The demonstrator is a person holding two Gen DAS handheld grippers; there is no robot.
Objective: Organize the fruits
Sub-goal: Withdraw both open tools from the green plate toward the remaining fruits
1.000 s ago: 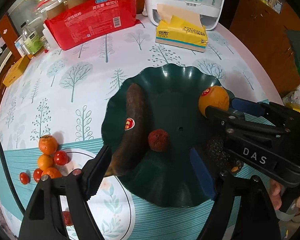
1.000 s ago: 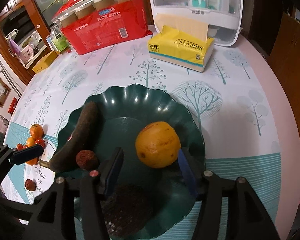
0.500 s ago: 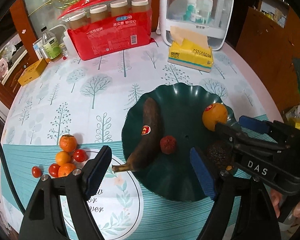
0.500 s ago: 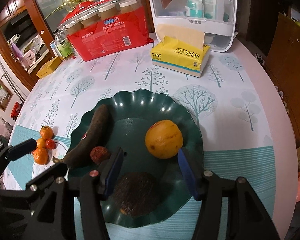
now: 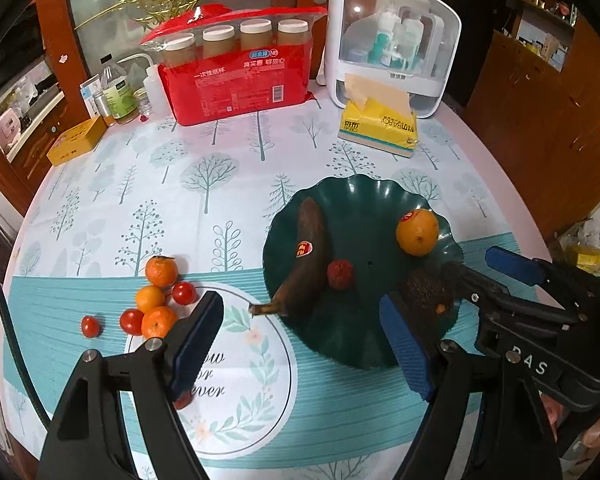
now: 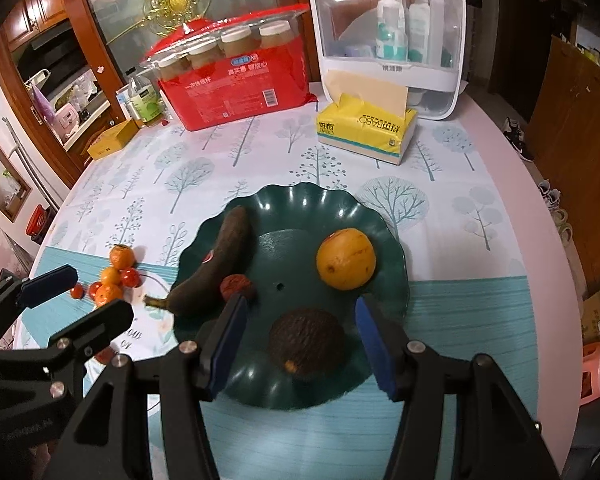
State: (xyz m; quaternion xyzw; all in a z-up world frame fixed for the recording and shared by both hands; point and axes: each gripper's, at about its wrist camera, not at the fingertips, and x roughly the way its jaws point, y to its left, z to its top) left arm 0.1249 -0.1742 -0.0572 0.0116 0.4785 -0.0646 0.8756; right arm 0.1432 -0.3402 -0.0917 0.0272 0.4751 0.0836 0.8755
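Note:
A dark green scalloped plate (image 5: 364, 208) (image 6: 300, 200) holds a blackened banana (image 5: 310, 256) (image 6: 220, 264), an orange (image 5: 417, 232) (image 6: 346, 258), a small red fruit (image 5: 340, 274) (image 6: 236, 286) and a dark avocado (image 5: 428, 288) (image 6: 306, 342). Left of the plate, small oranges and cherry tomatoes (image 5: 156, 300) (image 6: 112, 276) lie clustered on the cloth. My left gripper (image 5: 300, 328) (image 6: 76, 300) hangs open and empty above the plate's near left rim. The right gripper (image 6: 300, 332) (image 5: 500, 276) is open above the avocado, with gaps on both sides.
At the back stand a red pack of paper cups (image 5: 236, 76), a white storage box (image 5: 392, 40), a yellow tissue pack (image 5: 380, 126), bottles (image 5: 116, 92) and a yellow box (image 5: 76, 146). One more red fruit (image 5: 182, 400) lies under my left finger. The round table's edge (image 6: 540, 216) curves close on the right.
Both grippers have risen and drawn back from the plate, so more of the table shows. The fruits and the plate have stayed where they were.

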